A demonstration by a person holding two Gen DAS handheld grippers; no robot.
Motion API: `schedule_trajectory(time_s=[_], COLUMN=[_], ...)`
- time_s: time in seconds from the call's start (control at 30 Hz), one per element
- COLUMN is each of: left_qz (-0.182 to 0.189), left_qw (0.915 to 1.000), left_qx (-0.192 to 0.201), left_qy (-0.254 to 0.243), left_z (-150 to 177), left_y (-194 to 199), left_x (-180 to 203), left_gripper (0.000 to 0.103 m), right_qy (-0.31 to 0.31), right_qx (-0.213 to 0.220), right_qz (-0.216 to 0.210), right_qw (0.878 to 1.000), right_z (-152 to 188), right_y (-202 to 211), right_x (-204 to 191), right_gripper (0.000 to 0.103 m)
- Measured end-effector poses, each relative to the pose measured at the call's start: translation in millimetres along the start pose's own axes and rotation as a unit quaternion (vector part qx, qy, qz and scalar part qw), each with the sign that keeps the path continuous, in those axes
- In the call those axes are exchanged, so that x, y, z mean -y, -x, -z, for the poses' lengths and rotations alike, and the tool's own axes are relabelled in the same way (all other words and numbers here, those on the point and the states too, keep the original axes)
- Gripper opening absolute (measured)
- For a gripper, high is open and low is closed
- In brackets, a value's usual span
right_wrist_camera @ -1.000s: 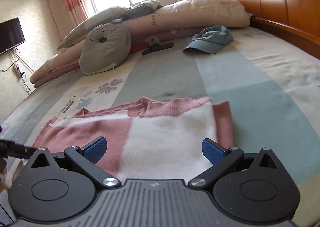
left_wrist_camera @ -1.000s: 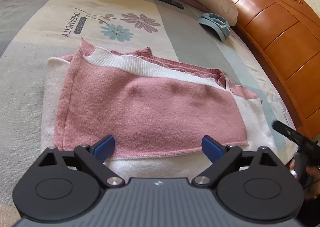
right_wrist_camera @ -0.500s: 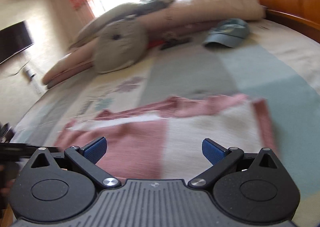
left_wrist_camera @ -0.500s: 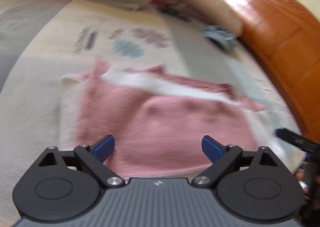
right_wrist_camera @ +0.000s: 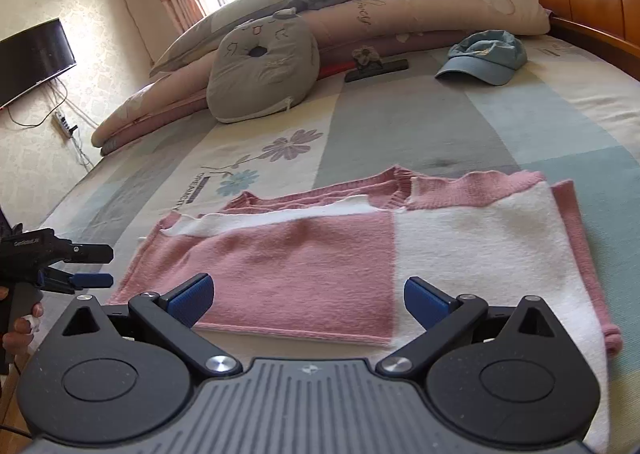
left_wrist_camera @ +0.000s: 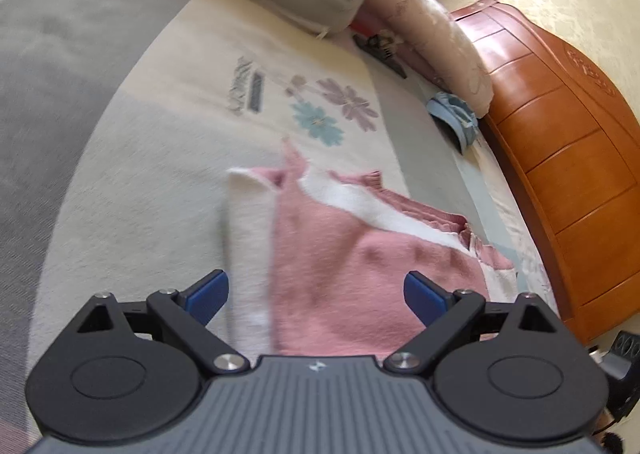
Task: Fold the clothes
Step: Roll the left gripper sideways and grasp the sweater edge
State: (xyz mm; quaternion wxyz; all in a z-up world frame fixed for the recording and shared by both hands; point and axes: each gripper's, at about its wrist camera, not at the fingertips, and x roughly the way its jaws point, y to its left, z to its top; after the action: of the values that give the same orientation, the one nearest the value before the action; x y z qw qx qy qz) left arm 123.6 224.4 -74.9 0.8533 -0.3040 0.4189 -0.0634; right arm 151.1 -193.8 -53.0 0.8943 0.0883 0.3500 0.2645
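Left claw (left_wrist_camera: pixel 316 292): we hold it wide open and empty, just above the near left end of the sweater, where a white strip meets the pink panel.
Right claw (right_wrist_camera: pixel 306 296): ours too, jaws spread with nothing between them, hovering at the sweater's near edge, about where pink meets white.
Left claw from the right camera (right_wrist_camera: pixel 90 266): off the sweater's left end, fingers parted, a hand (right_wrist_camera: pixel 20 324) gripping its handle.
Sweater (right_wrist_camera: pixel 320 254): pink and white, lying flat on the bed (right_wrist_camera: pixel 520 126) right in front of us; a pink panel is laid over the white body, and the ribbed collar shows along the far edge.
Done so far: we judge at least one fold is in, since the piece already reads as a tidy rectangle with layers stacked.
Left to do: likely one more fold across, end over end, to make a compact bundle; neither claw has taken an edge yet.
Blur: the left view is smeared, so we cannot read its edges closely.
Farther off: a blue cap (right_wrist_camera: pixel 484 58), a grey cushion (right_wrist_camera: pixel 264 70) and long pillows (right_wrist_camera: pixel 440 10) near the headboard (left_wrist_camera: pixel 560 158), well apart from the sweater.
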Motion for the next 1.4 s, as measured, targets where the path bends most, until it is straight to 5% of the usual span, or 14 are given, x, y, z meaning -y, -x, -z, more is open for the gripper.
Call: schedule_trajectory(time_s=[0.1, 0.27, 0.6, 0.97, 1.2, 1.4], left_qz=[0.010, 0.093, 0.140, 0.185, 0.205, 0.256], left_qw=[0.9992, 0.9908, 0.9857, 0.9742, 0.9708, 0.9553], left_qx=[-0.028, -0.078, -0.062, -0.108, -0.097, -0.130], left_qy=[0.026, 0.060, 0.069, 0.073, 0.078, 0.070], left_z=[-3.2, -9.5, -38.0, 3.9, -16.7, -4.4], left_y=[-7.4, -23.8, -59.1, -31.9, -55.2, -53.6], left_x=[-16.9, -28.3, -28.0, -30.6, -28.9, -25.9], left_gripper=[0.094, 0.095, 0.096, 0.096, 0.096, 0.097], right_qy=[0.010, 0.010, 0.006, -0.012, -0.012, 0.004], right_qx=[-0.005, -0.015, -0.017, -0.032, -0.031, -0.024], right_qz=[0.000, 0.002, 0.021, 0.019, -0.006, -0.018], right_qw=[1.000, 1.000, 1.000, 0.999, 0.999, 1.000], right_z=[1.2, -0.4, -8.2, -1.6, -3.2, -5.9], right_y=[-4.4, -14.3, -21.5, -30.9, -26.0, -15.2], right_x=[-8.4, -14.3, -12.7, -6.9, -17.8, -25.2], right_gripper=[0.103, 0.103, 0.103, 0.103, 0.103, 0.103])
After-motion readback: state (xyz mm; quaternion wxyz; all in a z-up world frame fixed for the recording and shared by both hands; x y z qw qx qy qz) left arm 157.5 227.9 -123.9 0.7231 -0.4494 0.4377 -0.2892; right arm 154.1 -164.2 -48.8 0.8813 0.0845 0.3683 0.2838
